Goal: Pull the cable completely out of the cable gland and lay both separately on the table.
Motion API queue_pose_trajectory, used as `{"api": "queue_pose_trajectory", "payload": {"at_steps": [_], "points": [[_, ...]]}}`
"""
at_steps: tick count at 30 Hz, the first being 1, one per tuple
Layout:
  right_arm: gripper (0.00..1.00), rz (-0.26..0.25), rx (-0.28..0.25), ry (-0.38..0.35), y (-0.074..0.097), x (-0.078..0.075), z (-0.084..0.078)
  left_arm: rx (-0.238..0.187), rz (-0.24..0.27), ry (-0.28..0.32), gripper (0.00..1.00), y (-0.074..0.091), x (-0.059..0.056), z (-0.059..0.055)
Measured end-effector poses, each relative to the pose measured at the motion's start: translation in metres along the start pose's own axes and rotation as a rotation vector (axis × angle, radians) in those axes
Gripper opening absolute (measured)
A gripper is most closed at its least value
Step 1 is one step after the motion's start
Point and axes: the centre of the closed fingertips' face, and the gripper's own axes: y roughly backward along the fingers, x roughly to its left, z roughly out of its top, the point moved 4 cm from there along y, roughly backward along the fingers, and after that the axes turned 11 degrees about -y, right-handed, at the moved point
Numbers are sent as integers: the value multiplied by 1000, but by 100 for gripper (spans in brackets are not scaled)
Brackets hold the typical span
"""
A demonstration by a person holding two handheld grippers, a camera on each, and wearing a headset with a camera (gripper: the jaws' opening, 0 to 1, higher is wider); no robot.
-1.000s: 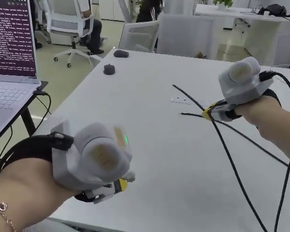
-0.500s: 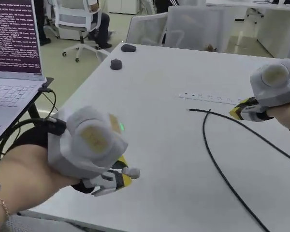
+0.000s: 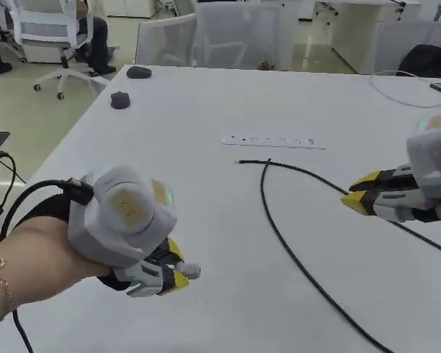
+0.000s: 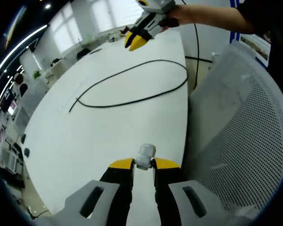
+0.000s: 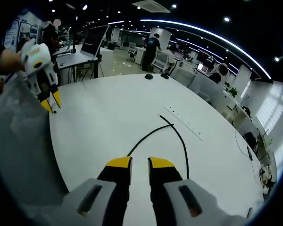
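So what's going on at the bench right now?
The cable is already out of the cable gland and lies loose in a curve on the white table. The left hand-held gripper has the small white gland clamped between its yellow tips near the table's front edge, not yet laid down. The right hand-held gripper is open and holds nothing, with its tips close beside the cable.

readable text: none | labels: none | brands: none | numbers: none
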Motion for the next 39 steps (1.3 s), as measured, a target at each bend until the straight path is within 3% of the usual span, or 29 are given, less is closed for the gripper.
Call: {"api": "queue_pose_trajectory", "payload": {"at_steps": [4,10,12,14,15,16,19,22,23,24,25,26,28,31,34,36,38,39], "points": [[14,-41,6,23,23,14,-24,-10,-23,15,16,-24,2,-6],[13,-63,23,-35,51,36,-55,17,-81,57,17,-59,4,-22],[13,-98,15,-70,60,37,-62,33,-117,53,17,-71,2,-32],[13,-178,16,-95,70,33,-68,56,-129,63,17,-81,2,-40],[12,-192,13,-120,73,34,-70,70,-137,62,17,-84,2,-43],[12,-196,14,-147,76,36,-72,90,-145,59,17,-87,2,-45],[10,-220,24,-138,82,37,-76,100,-140,63,17,-95,2,-47],[11,-215,18,-179,86,37,-79,104,-149,98,17,-102,2,-53],[11,-211,15,-193,87,38,-79,54,-118,130,17,-100,6,-48],[12,-211,15,-194,88,38,-79,74,-124,134,19,-98,7,-51],[13,-212,17,-195,89,38,-79,72,-97,130,22,-93,11,-50],[14,-212,20,-194,89,38,-79,42,-75,118,28,-89,13,-46],[15,-187,22,-207,89,41,-78,39,-85,126,33,-74,10,-42],[17,-161,29,-216,83,45,-76,29,-96,137,33,-52,5,-40],[13,-193,89,-203,73,44,-83,22,-88,142,32,-26,-2,-38],[15,-181,103,-193,63,48,-84,-67,-89,218,32,-8,-10,-23],[15,-145,135,-201,54,56,-87,-104,-80,253,33,10,-15,-16],[15,-135,145,-196,52,59,-88,-103,-79,257,34,18,-18,-16]]}}
